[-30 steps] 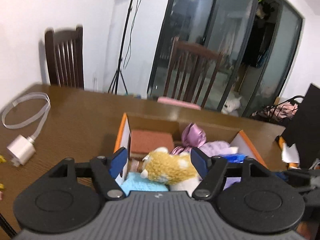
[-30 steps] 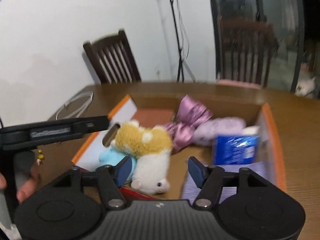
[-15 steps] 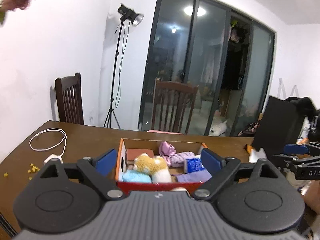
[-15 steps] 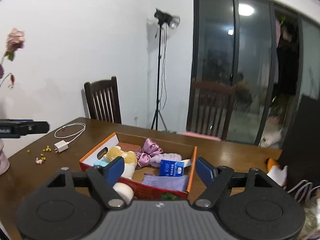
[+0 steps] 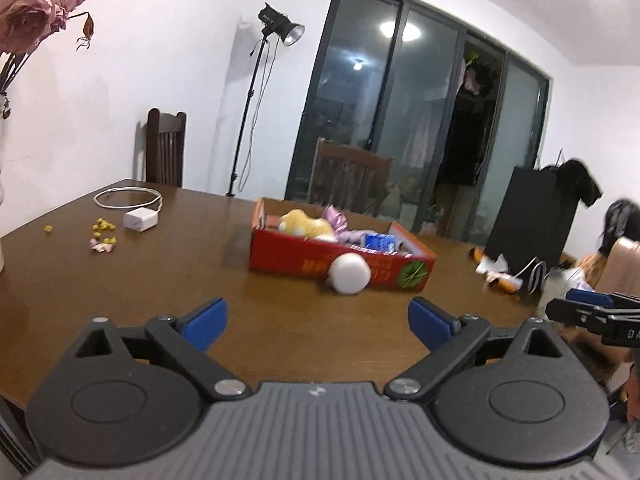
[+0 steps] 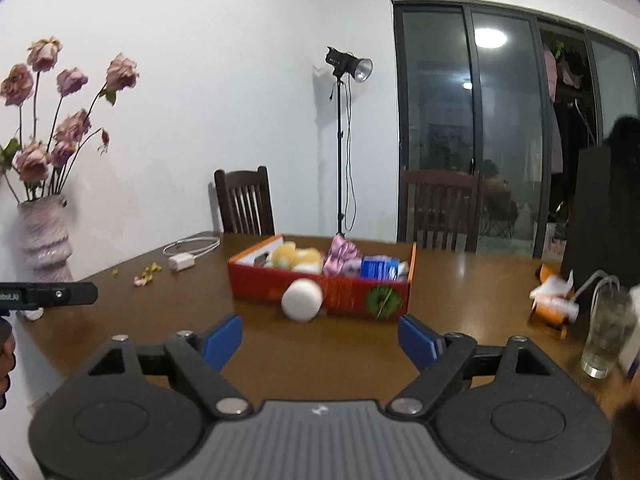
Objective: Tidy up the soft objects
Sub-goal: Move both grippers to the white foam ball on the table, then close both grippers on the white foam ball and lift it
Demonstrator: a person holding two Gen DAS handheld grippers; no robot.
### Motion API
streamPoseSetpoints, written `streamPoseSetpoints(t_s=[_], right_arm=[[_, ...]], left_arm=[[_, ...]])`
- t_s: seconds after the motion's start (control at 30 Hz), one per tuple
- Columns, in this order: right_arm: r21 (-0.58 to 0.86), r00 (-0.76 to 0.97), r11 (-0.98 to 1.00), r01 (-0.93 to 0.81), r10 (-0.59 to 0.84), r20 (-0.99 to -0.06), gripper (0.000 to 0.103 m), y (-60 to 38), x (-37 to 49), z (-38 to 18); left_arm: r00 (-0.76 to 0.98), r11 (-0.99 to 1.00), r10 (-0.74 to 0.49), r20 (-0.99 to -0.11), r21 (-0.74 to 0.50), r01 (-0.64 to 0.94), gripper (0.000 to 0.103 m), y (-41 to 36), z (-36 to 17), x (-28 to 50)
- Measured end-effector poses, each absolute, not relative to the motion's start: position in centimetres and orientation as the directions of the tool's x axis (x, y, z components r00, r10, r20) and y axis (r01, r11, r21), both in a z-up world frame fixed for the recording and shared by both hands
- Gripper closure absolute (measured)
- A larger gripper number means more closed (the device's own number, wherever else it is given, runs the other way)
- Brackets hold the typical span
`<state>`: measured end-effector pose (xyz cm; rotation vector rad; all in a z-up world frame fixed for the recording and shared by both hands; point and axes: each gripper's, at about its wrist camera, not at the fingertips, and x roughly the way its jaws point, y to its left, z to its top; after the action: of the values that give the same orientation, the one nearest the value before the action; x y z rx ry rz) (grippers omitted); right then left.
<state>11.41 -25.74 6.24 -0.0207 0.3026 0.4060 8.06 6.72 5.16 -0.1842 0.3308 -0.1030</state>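
A red cardboard box (image 5: pixel 312 264) (image 6: pixel 340 292) stands on the brown table. It holds a yellow-and-white plush toy (image 5: pixel 304 224) (image 6: pixel 294 258), a pink satin bow (image 6: pixel 340 252), a blue packet (image 6: pixel 380 269) and other soft items. A white ball (image 5: pixel 349 273) (image 6: pixel 302 301) lies on the table against the box's near wall. My left gripper (image 5: pixel 318 322) is open and empty, well back from the box. My right gripper (image 6: pixel 320 340) is open and empty, also well back.
A white charger with cable (image 5: pixel 138 219) (image 6: pixel 182 261) and small yellow scraps (image 5: pixel 102 232) lie at the table's left. A vase of dried roses (image 6: pixel 44 240) stands at the left edge. A glass (image 6: pixel 606 332) and an orange wrapper (image 6: pixel 554 304) are at the right. Chairs stand behind the table.
Both grippers have pulled far back and away from the box, where they hovered over the plush toy a second ago. Both jaws have opened wider. The white ball now lies outside the box.
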Motion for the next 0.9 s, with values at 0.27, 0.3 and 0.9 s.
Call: streamPoseSetpoints(t_s=[0.27, 0.3, 0.9], right_arm=[[0.160, 0.813, 0.884, -0.439, 0.467, -0.347, 0.033, -23.8, 18.2, 4.4], [0.186, 0.798, 0.876, -0.445, 0.482, -0.360, 0.040, -23.4, 20.0, 4.0], [0.579, 0.634, 0.733, -0.356, 0.645, -0.427, 0.072, -18.8, 41.4, -4.2]], left_arm=[[0.895, 0.914, -0.316, -0.314, -0.354, 0.199, 0.019, 6.9, 4.0, 16.3], [0.871, 0.888, -0.373, -0.320, -0.394, 0.236, 0.024, 6.9, 3.6, 18.3], [0.690, 0.698, -0.577, -0.437, -0.703, 0.139, 0.073, 7.6, -4.4, 37.2]])
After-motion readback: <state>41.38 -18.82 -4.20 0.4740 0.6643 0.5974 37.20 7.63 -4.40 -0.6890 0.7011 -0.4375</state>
